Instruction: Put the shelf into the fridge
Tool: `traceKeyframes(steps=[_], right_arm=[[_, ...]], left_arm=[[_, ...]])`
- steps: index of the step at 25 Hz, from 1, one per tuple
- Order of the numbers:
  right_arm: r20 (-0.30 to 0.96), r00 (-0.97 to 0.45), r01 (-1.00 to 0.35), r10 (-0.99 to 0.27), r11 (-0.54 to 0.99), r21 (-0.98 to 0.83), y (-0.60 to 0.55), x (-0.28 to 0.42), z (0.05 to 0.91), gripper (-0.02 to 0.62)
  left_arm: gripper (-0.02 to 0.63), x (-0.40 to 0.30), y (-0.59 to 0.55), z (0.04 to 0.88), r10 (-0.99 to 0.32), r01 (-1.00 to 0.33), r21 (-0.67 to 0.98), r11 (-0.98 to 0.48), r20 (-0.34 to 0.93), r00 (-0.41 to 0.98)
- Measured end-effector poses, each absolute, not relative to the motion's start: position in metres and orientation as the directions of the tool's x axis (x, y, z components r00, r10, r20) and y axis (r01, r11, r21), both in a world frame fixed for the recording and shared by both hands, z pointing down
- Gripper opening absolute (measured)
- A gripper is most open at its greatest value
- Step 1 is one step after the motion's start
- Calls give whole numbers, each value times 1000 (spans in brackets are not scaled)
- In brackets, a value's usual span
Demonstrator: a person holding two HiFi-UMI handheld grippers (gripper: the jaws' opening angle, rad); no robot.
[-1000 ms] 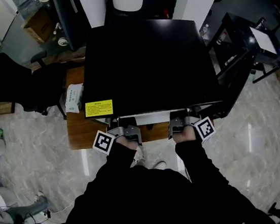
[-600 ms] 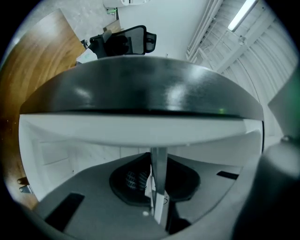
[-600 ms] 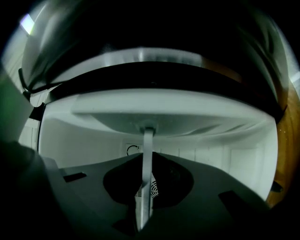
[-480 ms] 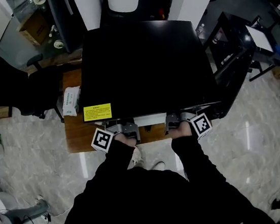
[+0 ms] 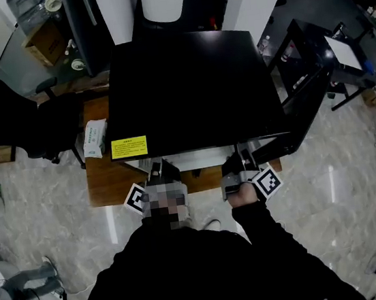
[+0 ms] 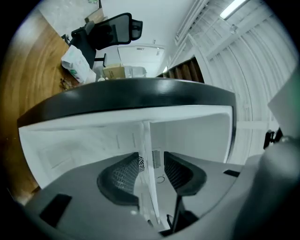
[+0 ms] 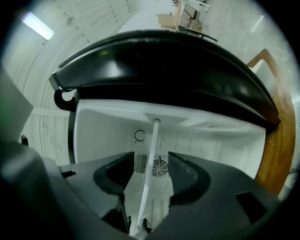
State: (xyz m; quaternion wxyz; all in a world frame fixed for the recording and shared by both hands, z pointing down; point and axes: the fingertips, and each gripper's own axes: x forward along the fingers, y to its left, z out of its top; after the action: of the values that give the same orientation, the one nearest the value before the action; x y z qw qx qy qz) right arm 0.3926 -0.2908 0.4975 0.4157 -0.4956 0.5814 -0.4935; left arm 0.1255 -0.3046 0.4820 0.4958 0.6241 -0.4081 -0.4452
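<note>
Facing: both grippers point into the white cavity of the black fridge [image 5: 194, 90], which stands on a wooden table [image 5: 106, 184].
Left gripper [image 6: 151, 159]: the jaws stand spread, having just been opening; no pad presses on anything.
Between the left jaws: the shelf [image 6: 146, 136] shows edge-on as a thin pale strip. It runs along the gap nearer the pad [image 6: 123, 176] at that view's left and clear of the other pad.
Right gripper [image 7: 151, 159]: the jaws are also spread after just opening, and there is no grip.
Between the right jaws: the same shelf, again edge-on, slants through the gap with free space at either pad.
Ahead of the jaws: the shelf reaches on from both gaps into the cavity, up to its white inner wall.
Beyond the right jaws: a round fan grille [image 7: 159, 167] sits on the back wall, just past the shelf's edge.
Left of the left jaws: a tissue pack [image 5: 95, 137] lies on the table, well apart from the jaws, and a yellow label [image 5: 131, 146] sits on the fridge top above them.
</note>
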Motion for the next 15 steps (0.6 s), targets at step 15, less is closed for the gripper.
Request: traceKeyframes(steps=[15], right_arm=[[-44,-651,-701,-758,623,-347,-186,318,392,16]], left_arm=[[80,197,-176,414,-675,-616,364,-699,-49,736]])
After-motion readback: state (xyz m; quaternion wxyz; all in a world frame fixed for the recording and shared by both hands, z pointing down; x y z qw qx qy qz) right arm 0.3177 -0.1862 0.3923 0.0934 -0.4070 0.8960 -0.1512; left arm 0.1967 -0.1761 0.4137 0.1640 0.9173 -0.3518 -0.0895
